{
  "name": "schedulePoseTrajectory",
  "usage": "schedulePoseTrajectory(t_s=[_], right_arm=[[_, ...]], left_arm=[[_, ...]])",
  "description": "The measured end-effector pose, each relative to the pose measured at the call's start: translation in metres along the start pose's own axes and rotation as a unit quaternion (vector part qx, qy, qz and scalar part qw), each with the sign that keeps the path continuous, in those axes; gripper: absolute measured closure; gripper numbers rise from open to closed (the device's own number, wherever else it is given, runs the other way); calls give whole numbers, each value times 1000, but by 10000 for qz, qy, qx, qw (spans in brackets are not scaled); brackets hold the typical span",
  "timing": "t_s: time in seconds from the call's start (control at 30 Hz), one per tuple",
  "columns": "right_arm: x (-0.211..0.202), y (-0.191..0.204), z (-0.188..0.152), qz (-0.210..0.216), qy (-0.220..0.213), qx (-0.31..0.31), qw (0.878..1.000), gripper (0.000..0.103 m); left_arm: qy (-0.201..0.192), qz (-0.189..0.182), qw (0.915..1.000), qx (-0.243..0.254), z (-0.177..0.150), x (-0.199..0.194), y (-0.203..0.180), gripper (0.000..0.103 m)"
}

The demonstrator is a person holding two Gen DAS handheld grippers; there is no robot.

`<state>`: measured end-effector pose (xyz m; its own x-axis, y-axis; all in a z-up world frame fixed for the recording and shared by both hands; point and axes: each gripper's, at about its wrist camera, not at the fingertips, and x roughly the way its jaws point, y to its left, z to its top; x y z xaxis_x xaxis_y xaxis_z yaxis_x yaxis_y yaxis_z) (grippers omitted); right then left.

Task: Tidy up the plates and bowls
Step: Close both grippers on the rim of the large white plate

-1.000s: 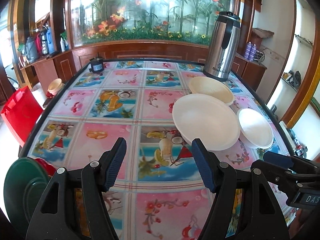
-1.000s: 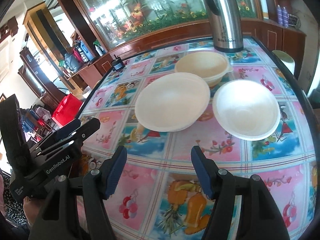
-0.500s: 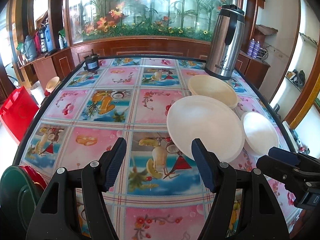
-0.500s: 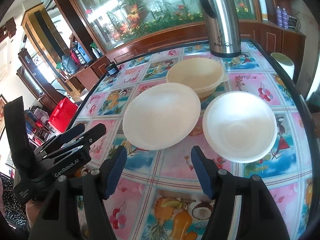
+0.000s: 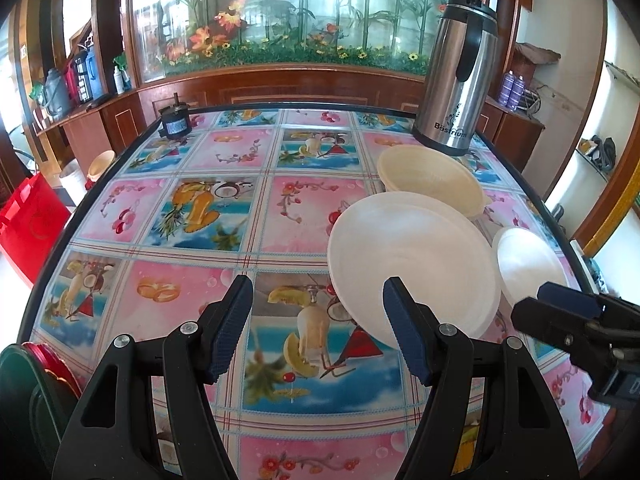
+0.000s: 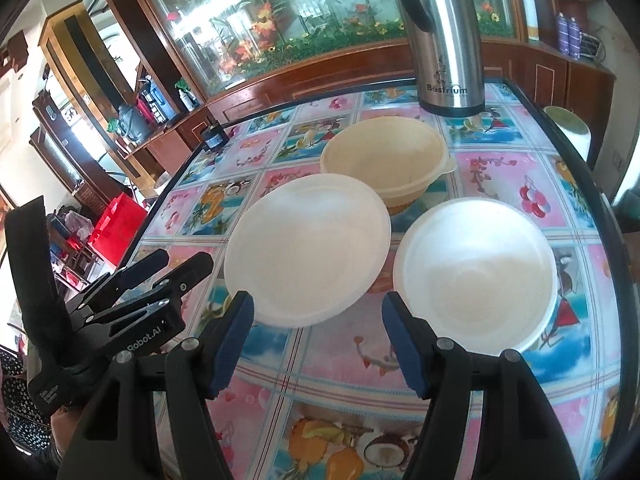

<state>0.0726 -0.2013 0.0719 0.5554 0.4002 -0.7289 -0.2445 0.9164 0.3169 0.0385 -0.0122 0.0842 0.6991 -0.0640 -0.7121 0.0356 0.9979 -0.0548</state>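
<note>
White plastic makes up the large plate (image 6: 306, 248) and the white bowl (image 6: 476, 272), both just in front of the steel flask (image 6: 444, 36), the cream bowl (image 6: 386, 160) between. Left gripper (image 5: 316, 328) and right gripper (image 6: 316, 340) hover with jaws apart, empty. My guess: a jaw sliding under a rim could skid these light dishes across the glossy tablecloth (image 5: 168, 292), or knock the flask. Beside the plate, the grippers crowd each other.
</note>
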Motion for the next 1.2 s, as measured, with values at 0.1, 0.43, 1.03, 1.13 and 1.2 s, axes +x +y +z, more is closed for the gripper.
schedulePoseTrajectory(t_s=[0.1,0.43,1.03,1.13,1.2], right_arm=[[3,-6,13,11,-16,32,10000,36],[33,-25,49,-75,210,82,9997,37],[70,-35,59,-66,608,-14,9981,52],[73,-35,59,-15,644,-18,9979,58],[76,-36,57,-19,674,-19,9977,61]], left_arm=[[60,20,10000,-67,5,6,3,35],[428,-116,9987,-260,13,31,6,35],[863,-280,9953,-342,16,59,0,35],[944,-287,9945,-346,15,63,0,35],[992,-274,9942,-323,13,66,-1,35]])
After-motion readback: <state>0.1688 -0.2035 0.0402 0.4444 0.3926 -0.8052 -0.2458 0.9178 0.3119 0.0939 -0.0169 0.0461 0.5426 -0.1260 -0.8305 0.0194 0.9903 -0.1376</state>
